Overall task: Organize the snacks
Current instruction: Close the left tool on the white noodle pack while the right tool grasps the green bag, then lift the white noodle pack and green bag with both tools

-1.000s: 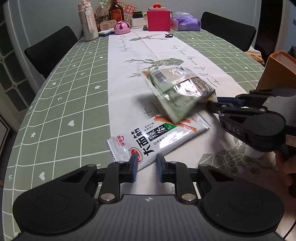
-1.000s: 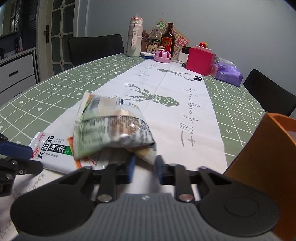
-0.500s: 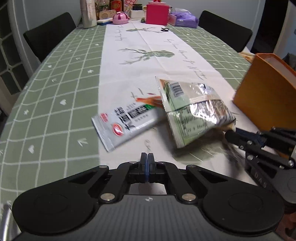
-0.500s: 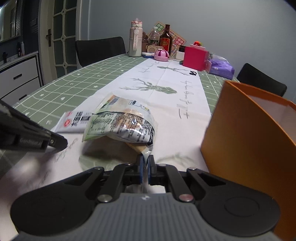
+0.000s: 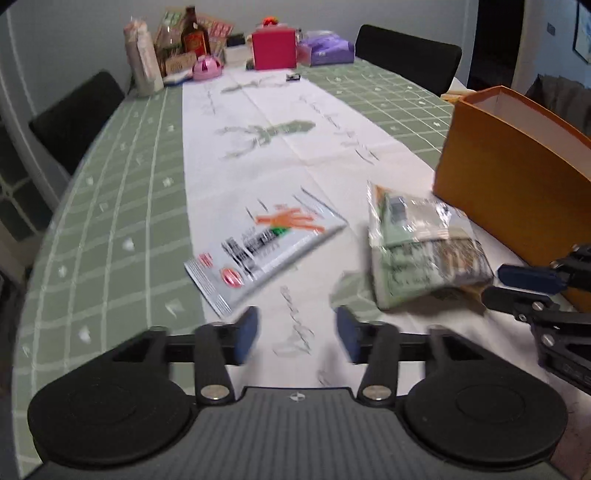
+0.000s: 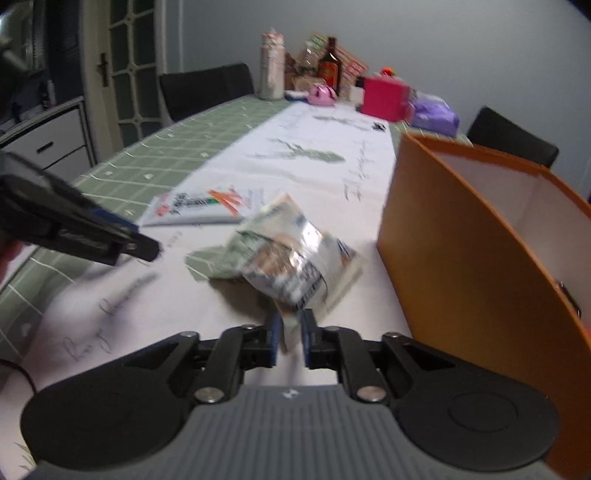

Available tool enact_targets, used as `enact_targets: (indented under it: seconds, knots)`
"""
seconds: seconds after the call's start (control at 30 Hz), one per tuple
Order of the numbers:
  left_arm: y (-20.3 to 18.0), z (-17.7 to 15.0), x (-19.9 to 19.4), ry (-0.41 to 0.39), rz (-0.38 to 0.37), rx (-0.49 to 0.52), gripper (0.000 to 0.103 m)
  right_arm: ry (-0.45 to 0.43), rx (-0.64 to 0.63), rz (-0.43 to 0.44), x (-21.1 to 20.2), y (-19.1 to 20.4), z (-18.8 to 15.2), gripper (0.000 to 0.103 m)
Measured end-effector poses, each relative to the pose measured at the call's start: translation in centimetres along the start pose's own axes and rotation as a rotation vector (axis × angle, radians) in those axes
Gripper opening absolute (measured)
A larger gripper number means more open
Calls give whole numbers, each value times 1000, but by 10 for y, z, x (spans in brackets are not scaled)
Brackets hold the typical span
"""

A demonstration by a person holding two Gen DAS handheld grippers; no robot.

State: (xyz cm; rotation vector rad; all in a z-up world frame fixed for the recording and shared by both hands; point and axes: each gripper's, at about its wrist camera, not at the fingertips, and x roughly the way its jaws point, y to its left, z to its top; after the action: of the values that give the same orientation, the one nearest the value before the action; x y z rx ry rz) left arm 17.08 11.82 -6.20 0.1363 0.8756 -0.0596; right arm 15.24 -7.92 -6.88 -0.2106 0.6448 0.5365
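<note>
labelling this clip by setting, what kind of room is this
Most likely a home dining room: a long table under a green checked cloth with a white runner, dark chairs around it, and bottles and a tissue pack clustered at its far end.

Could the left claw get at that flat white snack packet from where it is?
Probably yes. The left claw is opening with nothing between its fingers, and the white packet lies flat on the table just ahead, with only bare cloth between. The green bag lies off to one side.
</note>
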Motion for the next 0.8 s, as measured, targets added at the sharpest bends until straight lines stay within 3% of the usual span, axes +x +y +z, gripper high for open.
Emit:
enact_targets:
  seconds: [0.03, 0.13, 0.27, 0.5, 0.63, 0.8]
  knots:
    - [1, 5, 1, -13, 17, 20, 77, -24, -6, 9, 0, 1, 4, 30]
    - [2, 20, 10, -26, 40, 74, 77, -61, -11, 12, 7, 0, 18, 31]
    - [-2, 35, 31, -17, 25, 151, 84, -77, 19, 35, 27, -9, 35, 52]
    - [3, 51, 75, 47, 34, 181, 85, -65, 46, 33, 59, -20, 43, 65]
    - [10, 54, 84, 45, 18, 146, 90, -34, 79, 40, 70, -30, 36, 66]
    - [24, 53, 87, 80, -58, -13, 87, -14, 102, 37, 67, -29, 31, 67]
